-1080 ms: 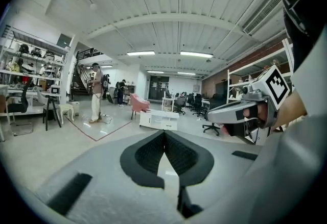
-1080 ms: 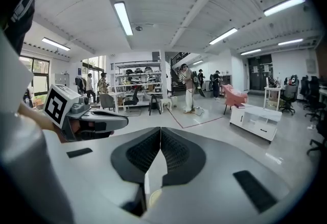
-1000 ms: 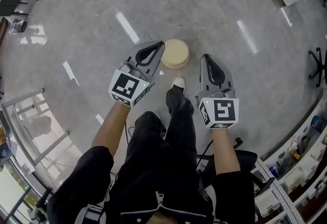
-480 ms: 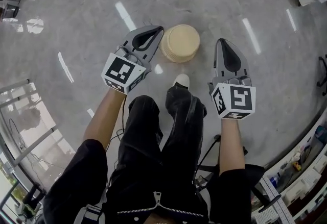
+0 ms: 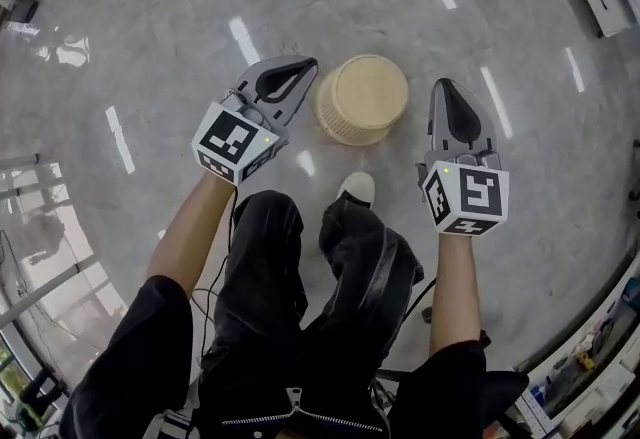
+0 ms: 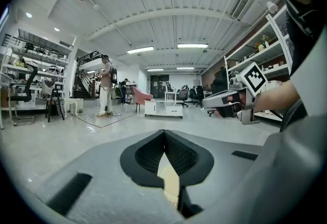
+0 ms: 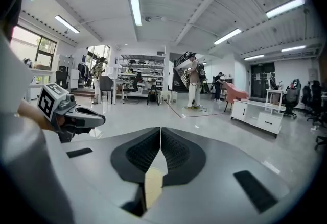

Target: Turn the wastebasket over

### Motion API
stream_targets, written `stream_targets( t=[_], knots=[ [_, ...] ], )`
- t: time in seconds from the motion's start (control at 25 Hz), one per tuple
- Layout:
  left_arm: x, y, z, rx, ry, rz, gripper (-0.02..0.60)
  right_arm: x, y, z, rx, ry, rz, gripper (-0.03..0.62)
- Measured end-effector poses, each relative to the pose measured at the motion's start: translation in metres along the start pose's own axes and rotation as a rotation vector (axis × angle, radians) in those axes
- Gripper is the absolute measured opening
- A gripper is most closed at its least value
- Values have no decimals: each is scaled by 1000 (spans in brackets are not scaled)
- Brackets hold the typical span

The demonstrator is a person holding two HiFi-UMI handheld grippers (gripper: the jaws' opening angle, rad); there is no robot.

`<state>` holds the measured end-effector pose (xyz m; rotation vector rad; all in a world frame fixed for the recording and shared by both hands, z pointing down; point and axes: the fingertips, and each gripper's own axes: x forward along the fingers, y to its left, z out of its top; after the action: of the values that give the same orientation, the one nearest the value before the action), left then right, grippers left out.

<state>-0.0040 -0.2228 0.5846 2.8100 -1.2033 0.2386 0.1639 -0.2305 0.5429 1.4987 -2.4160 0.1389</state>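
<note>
The beige wastebasket [image 5: 362,99] stands on the floor [image 5: 180,17] just ahead of the person's shoe [image 5: 356,189], between the 2 grippers, and its closed end seems to be up. The left gripper [image 5: 308,64] is just beside its left wall, and the right gripper [image 5: 443,85] is a little apart on the other side. Both are clenched and hold nothing. To turn it well, I think both should press opposite walls evenly, then lift and rotate together. Compared with 1 second ago, the wastebasket shows larger and the grippers stand wider apart around it.
</note>
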Motion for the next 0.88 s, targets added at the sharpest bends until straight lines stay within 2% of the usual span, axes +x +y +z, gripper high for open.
stream_targets(
  t=[0.4, 0.68, 0.72, 0.8, 0.88],
  knots=[
    [15, 18, -100, 18, -9, -30, 5, 59, -4, -110, -58, 85, -20, 12],
    [23, 13, -147, -36, -2, -46, 5, 81, -9, -180, -64, 194, -58, 15],
    [26, 11, -151, -41, 4, -51, 5, 83, -11, -189, -50, 217, -59, 25],
    [32, 8, -160, -49, 17, -57, 5, 86, -13, -206, -17, 261, -50, 88],
    [37, 9, -167, -67, 22, -54, 6, 89, -14, -221, 4, 291, -42, 104]
  ],
)
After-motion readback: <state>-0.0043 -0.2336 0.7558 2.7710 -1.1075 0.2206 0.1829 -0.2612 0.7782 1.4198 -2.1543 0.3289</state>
